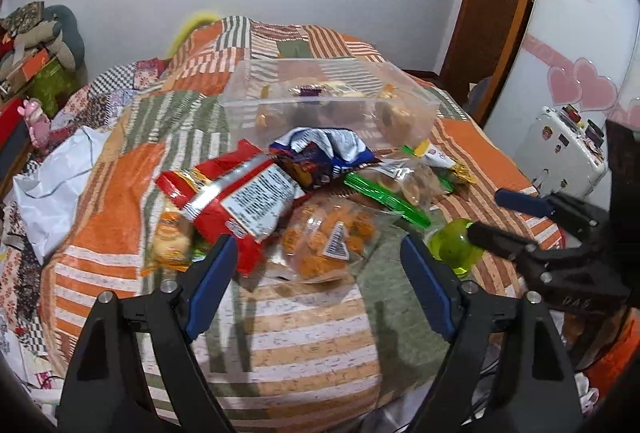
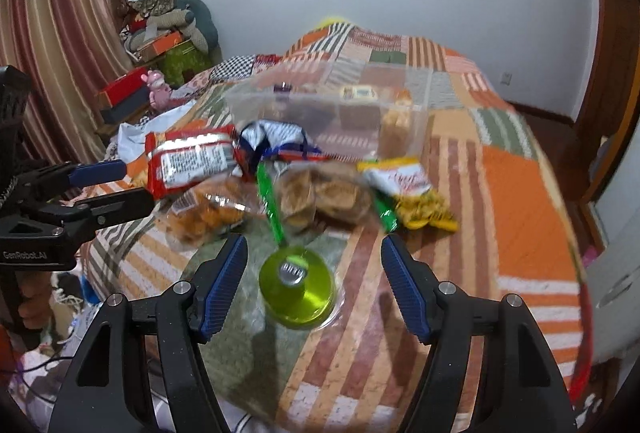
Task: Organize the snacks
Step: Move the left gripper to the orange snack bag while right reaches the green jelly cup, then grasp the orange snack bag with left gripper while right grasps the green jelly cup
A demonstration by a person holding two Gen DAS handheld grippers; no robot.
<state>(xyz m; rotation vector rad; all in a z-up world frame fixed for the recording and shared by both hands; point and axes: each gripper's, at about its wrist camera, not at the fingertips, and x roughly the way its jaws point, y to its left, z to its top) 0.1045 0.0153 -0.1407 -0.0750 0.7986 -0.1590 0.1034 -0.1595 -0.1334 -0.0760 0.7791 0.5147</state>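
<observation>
Snacks, loose, on a patchwork quilt (image 1: 304, 329); I list them left to right as my left wrist camera shows them.

1. Small yellow-orange packet (image 1: 170, 241), at the left edge of the heap, partly under item 2.
2. Red bag (image 1: 236, 201) with a white label, tilted, lying across the heap.
3. Blue and white bag (image 1: 320, 157), crumpled, just behind the red bag and touching it.
4. Clear bag of orange pieces (image 1: 332, 241), nearest my left gripper (image 1: 316, 257). The jaws stand wide with nothing between the pads; the bag lies just beyond the tips.
5. Clear cookie bag with green ends (image 1: 400, 189), right of centre.
6. Yellow and white packet (image 1: 438, 157), behind the cookie bag.
7. Green jelly cup (image 2: 297, 285), alone at the near right of the heap. My right gripper (image 2: 314, 255) hangs over it, jaws fairly wide, one pad on either side and both clear of the cup. The right wrist view is blurred.

Clear plastic bin (image 1: 328, 101), behind the heap, upright on the quilt, already holding several small wrapped pieces.

White bag (image 1: 56, 181), crumpled, at the far left of the bed, well apart from the snacks.
</observation>
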